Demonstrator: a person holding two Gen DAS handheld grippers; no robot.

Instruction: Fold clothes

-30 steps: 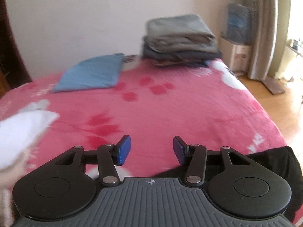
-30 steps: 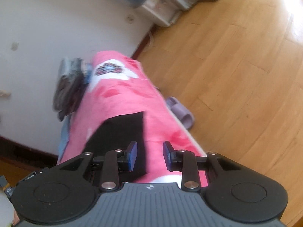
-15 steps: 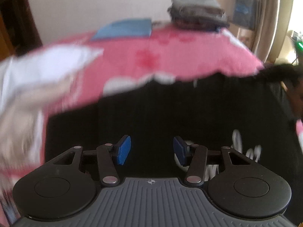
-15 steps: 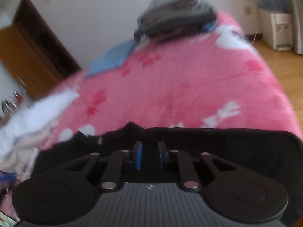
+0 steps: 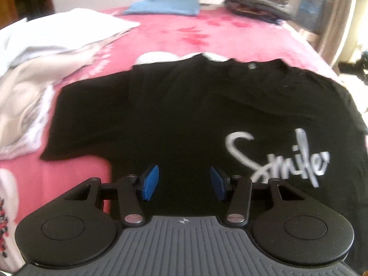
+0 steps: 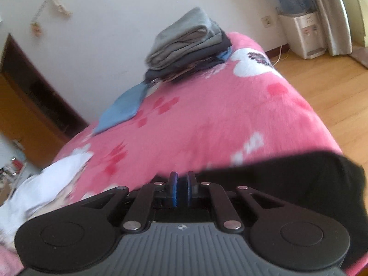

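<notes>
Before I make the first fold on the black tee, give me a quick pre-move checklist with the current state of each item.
1. Black T-shirt spread on the pink bedspread, print up: ok, though its far right side is out of the left wrist view.
2. Right gripper gripping the shirt edge: jaws closing, black fabric between the pads; a firm hold, cannot tell.
3. Left gripper gripping: not ok, jaws apart above the shirt, nothing pinched.
4. Fold area free: not ok, the white garment pile lies right beside the shirt's sleeve.
5. Folded stack and blue folded piece out of the way at the far end: ok.
</notes>
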